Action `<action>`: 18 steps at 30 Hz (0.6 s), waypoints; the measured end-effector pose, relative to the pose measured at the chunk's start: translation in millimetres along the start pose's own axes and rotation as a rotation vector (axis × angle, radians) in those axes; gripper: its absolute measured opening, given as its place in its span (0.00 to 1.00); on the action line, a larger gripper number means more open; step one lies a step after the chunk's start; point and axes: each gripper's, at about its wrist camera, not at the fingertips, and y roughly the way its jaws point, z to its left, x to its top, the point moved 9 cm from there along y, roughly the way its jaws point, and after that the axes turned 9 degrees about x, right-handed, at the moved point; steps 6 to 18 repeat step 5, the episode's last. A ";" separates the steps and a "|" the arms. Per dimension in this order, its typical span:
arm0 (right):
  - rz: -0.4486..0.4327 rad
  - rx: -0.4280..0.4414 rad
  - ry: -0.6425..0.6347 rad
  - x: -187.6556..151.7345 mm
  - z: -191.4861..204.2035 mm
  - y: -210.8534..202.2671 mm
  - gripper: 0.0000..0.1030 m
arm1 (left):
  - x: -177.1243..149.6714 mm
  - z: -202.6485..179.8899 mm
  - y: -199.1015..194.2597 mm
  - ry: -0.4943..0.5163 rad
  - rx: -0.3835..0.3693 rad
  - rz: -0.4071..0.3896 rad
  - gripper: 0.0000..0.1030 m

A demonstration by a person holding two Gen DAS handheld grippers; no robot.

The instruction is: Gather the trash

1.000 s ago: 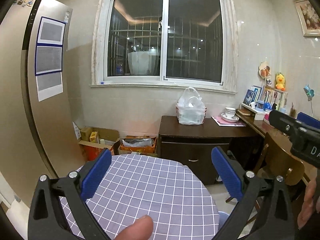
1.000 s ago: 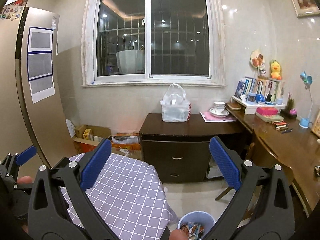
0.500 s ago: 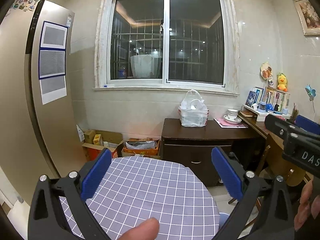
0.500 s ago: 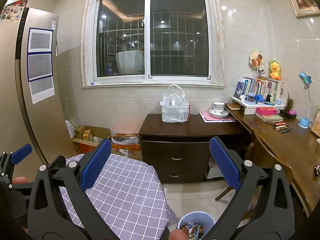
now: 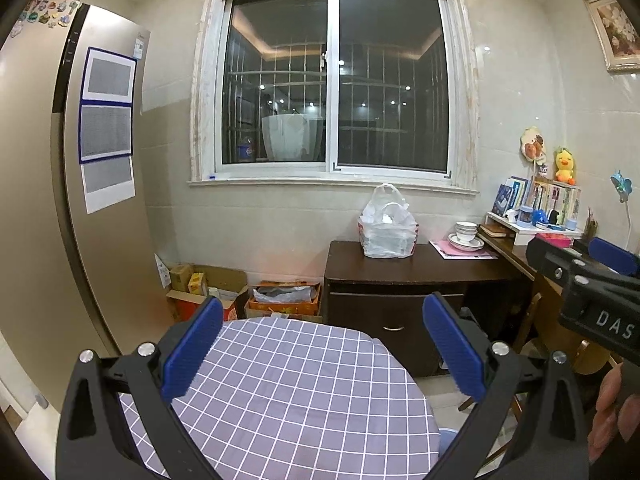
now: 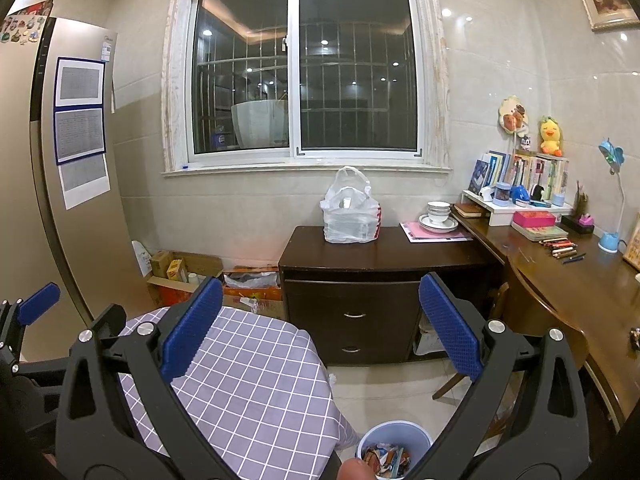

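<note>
The trash (image 6: 386,458) lies as crumpled wrappers in a blue bin (image 6: 394,438) on the floor beside the checked tablecloth (image 6: 248,376); its lower part is cut off by the frame and a fingertip; in the left view only a sliver of bin shows. The left gripper (image 5: 322,354) and right gripper (image 6: 320,326) both hold their jaws wide apart, empty; behind stand a dark cabinet (image 6: 360,304) and a plastic bag (image 6: 352,212).

bright indoor light, glare on tiles (image 6: 446,12), fisheye-bent edges
</note>
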 end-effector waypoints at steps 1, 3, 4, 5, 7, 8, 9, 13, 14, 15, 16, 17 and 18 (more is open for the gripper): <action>0.001 0.001 0.001 0.2 0.8 0.0 0.94 | -0.5 -0.1 0.8 -0.002 0.000 0.003 0.95; 0.001 0.003 0.004 0.9 1.8 1.0 0.94 | -1.3 -0.4 1.3 0.001 0.011 0.006 0.95; 0.001 0.004 0.004 1.3 2.4 1.4 0.94 | -1.6 -0.8 2.1 0.003 0.011 0.009 0.95; 0.001 0.005 0.004 1.1 1.5 1.1 0.94 | -1.0 -0.5 2.9 0.004 0.010 0.011 0.95; 0.001 0.005 0.004 1.1 1.5 1.1 0.94 | -1.0 -0.5 2.9 0.004 0.010 0.011 0.95; 0.001 0.005 0.004 1.1 1.5 1.1 0.94 | -1.0 -0.5 2.9 0.004 0.010 0.011 0.95; 0.001 0.005 0.004 1.1 1.5 1.1 0.94 | -1.0 -0.5 2.9 0.004 0.010 0.011 0.95; 0.001 0.005 0.004 1.1 1.5 1.1 0.94 | -1.0 -0.5 2.9 0.004 0.010 0.011 0.95; 0.001 0.005 0.004 1.1 1.5 1.1 0.94 | -1.0 -0.5 2.9 0.004 0.010 0.011 0.95; 0.001 0.005 0.004 1.1 1.5 1.1 0.94 | -1.0 -0.5 2.9 0.004 0.010 0.011 0.95; 0.001 0.005 0.004 1.1 1.5 1.1 0.94 | -1.0 -0.5 2.9 0.004 0.010 0.011 0.95; 0.001 0.005 0.004 1.1 1.5 1.1 0.94 | -1.0 -0.5 2.9 0.004 0.010 0.011 0.95; 0.001 0.005 0.004 1.1 1.5 1.1 0.94 | -1.0 -0.5 2.9 0.004 0.010 0.011 0.95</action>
